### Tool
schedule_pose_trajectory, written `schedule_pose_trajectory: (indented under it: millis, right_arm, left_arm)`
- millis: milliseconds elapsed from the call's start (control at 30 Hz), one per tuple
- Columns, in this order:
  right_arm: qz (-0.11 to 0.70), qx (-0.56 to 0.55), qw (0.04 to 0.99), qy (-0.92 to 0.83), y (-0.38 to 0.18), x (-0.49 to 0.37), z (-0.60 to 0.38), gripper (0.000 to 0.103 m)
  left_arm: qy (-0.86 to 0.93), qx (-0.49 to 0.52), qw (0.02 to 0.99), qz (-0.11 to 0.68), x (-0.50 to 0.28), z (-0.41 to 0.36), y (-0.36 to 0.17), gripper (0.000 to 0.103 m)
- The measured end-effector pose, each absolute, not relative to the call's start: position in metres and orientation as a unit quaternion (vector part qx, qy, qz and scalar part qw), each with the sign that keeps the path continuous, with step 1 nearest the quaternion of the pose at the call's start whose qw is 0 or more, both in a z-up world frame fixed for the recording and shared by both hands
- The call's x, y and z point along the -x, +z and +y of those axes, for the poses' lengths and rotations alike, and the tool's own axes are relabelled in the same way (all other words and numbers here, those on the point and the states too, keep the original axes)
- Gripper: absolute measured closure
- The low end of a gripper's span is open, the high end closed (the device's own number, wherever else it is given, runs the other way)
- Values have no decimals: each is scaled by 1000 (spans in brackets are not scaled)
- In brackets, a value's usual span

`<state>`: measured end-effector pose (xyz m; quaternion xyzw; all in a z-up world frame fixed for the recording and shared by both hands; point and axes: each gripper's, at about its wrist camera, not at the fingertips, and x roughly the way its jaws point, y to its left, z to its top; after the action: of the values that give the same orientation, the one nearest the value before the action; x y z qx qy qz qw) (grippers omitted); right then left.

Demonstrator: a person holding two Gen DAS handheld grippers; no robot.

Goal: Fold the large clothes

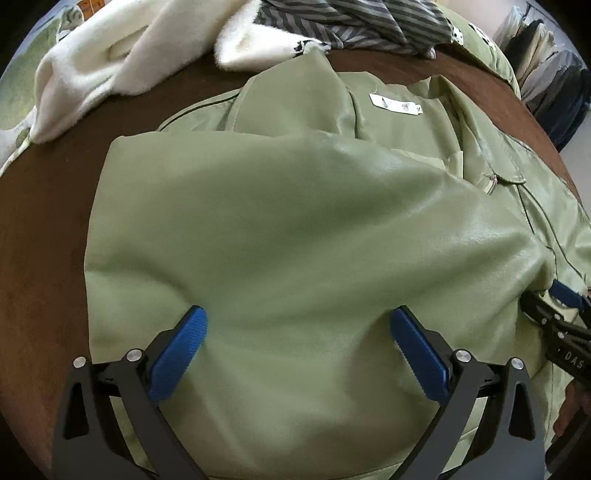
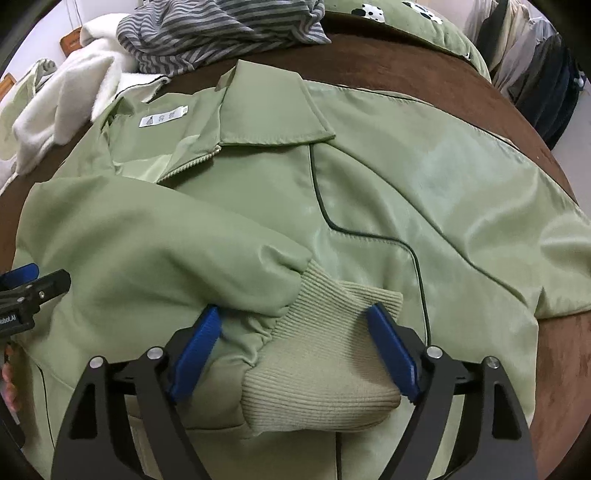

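Two views, one green jacket (image 1: 295, 229) spread on brown table (image 1: 44, 221), filling centre frame. Left wrist view: left gripper (image 1: 299, 350) jaws spread wide over the folded-in sleeve (image 1: 280, 206), gripping nothing; white fleece (image 1: 110, 55) and striped garment (image 1: 351, 22) lie upper frame. Right wrist view: right gripper (image 2: 291, 350) jaws apart, straddling ribbed cuff (image 2: 325, 354) at lower centre, pads not pinching. Step looks like one sleeve folded across the front; next move likely the other sleeve at right edge.
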<state>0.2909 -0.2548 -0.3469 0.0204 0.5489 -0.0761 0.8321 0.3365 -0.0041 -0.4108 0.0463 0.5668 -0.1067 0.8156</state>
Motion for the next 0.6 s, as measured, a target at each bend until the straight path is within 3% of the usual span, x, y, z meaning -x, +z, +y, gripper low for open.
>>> schedule_pose_trajectory:
  millis: [200,367,467,600]
  right_arm:
    - [546,-29,834,-74,-335,-284,-258,25]
    - [524,-57,845,-91,-294,-267,-276,25]
    - [508,-66,852,-112,-262,-252,-298,13]
    - [488,-81,856,-149,-225,-229,-348,10]
  left_arm:
    - [-100,-58,811,573,-334,-11,-404,6]
    - [-112,-62,814,566,-327,-23,-372,6]
    - [-128,-59,821,554,-321,-42,-341,6]
    - [-156,-68,824,541,-311,-80,-316,6]
